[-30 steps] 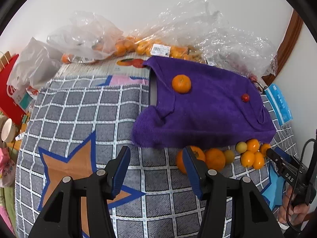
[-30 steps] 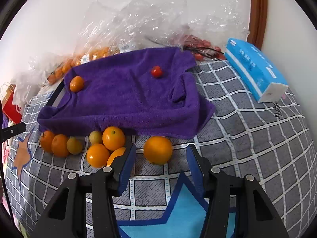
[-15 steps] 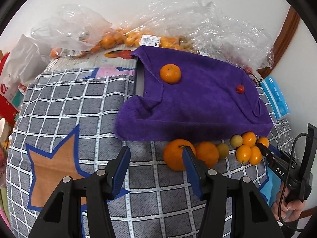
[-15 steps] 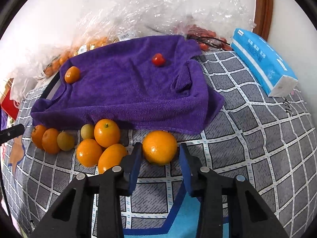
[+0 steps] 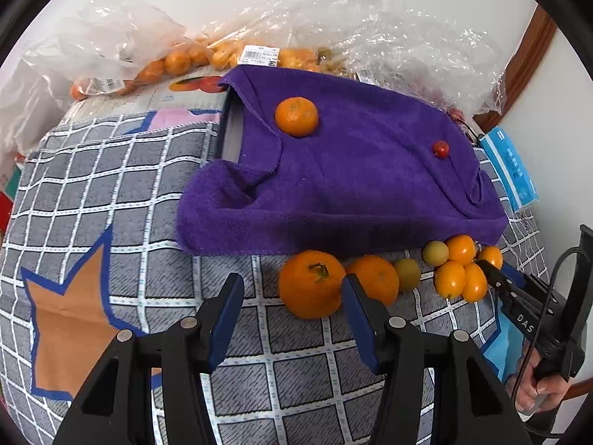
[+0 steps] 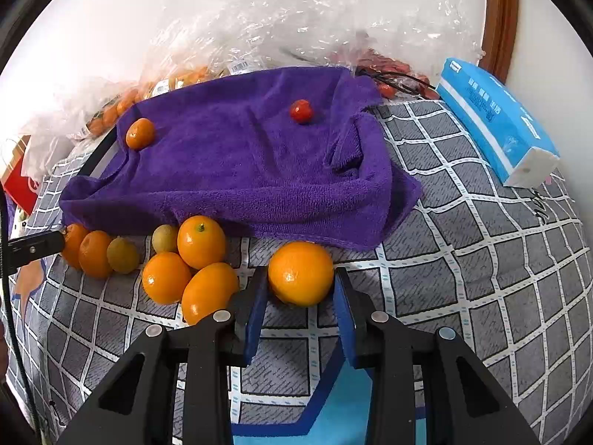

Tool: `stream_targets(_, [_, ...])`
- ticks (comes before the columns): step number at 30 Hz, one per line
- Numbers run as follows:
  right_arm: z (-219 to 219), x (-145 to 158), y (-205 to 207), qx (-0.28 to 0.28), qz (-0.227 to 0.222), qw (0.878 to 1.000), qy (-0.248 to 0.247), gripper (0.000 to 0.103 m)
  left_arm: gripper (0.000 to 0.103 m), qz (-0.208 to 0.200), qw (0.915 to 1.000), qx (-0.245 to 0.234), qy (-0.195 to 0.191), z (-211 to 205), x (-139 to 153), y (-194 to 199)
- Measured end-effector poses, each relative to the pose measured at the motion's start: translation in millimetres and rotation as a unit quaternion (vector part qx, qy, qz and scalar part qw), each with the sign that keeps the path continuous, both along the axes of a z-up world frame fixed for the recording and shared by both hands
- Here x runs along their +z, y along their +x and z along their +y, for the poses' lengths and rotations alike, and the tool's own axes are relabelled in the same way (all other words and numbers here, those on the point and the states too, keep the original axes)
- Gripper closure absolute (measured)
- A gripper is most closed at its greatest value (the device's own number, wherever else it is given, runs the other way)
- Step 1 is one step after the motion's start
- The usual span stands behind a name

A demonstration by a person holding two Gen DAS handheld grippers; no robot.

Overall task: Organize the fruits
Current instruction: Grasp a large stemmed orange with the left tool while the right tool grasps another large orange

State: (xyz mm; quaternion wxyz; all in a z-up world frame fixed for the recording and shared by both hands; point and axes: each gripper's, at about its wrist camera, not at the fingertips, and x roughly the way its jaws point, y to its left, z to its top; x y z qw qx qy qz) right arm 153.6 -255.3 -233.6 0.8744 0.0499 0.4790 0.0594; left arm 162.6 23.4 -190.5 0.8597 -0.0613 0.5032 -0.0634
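A purple towel (image 5: 352, 185) covers a tray; a mandarin (image 5: 296, 116) and a cherry tomato (image 5: 441, 148) lie on it. Along its front edge, oranges and kumquats sit in a row on the checked cloth. My left gripper (image 5: 292, 285) is open, and the leftmost stemmed orange (image 5: 311, 283) sits just past its tips, close to the right finger. My right gripper (image 6: 300, 278) is shut on a separate orange (image 6: 301, 272) resting on the cloth, blue pads against both sides. Kumquats (image 6: 202, 246) cluster just left of it.
Clear plastic bags of fruit (image 5: 222, 55) pile against the back wall. A blue tissue pack (image 6: 496, 129) lies at the right. A red box (image 6: 18, 181) stands at the far left edge. The checked cloth (image 5: 92, 185) left of the towel is bare.
My right jaws have closed in onto the lone orange. My left gripper has moved forward and down toward the stemmed orange, which now looks larger and lies between its fingertips.
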Motion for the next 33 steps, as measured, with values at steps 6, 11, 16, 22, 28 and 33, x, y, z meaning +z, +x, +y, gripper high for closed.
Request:
stream_targets(6, [-3.4,11.8,-6.2,-0.006,-0.010,1.000,-0.005,0.068,0.051,0.006,0.9999,-0.013,-0.004,-8.5,-10.7,5.8])
stream_targets(11, [-6.3,16.3,-12.7,-0.011,-0.009,1.000,-0.019,0.068,0.051,0.004,0.9998,-0.005,-0.021,-3.3,-12.6,10.6])
stream_targets(16, [-11.7,18.5,-15.8,-0.022,-0.004,1.000,-0.018,0.068,0.062,0.007,0.9993,-0.019,-0.030,-3.1,-10.3,7.9])
stream_targets(22, [-6.2,23.9,-16.3,-0.025,-0.003,0.999,-0.019,0.068,0.060,0.000,0.9993,-0.019,-0.031,3.6,-10.8,-0.1])
stream_targets(28, [4.6,28.7,-19.4,-0.020,-0.004,0.999,-0.030,0.068,0.061,-0.005,0.9995,-0.030,-0.012,-4.7,-17.5,3.5])
stream_targets(33, [8.7,38.8,-23.9,-0.024,-0.013,0.999,-0.034,0.068,0.062,-0.010,0.9992,-0.032,-0.024,1.8,-8.9,-3.9])
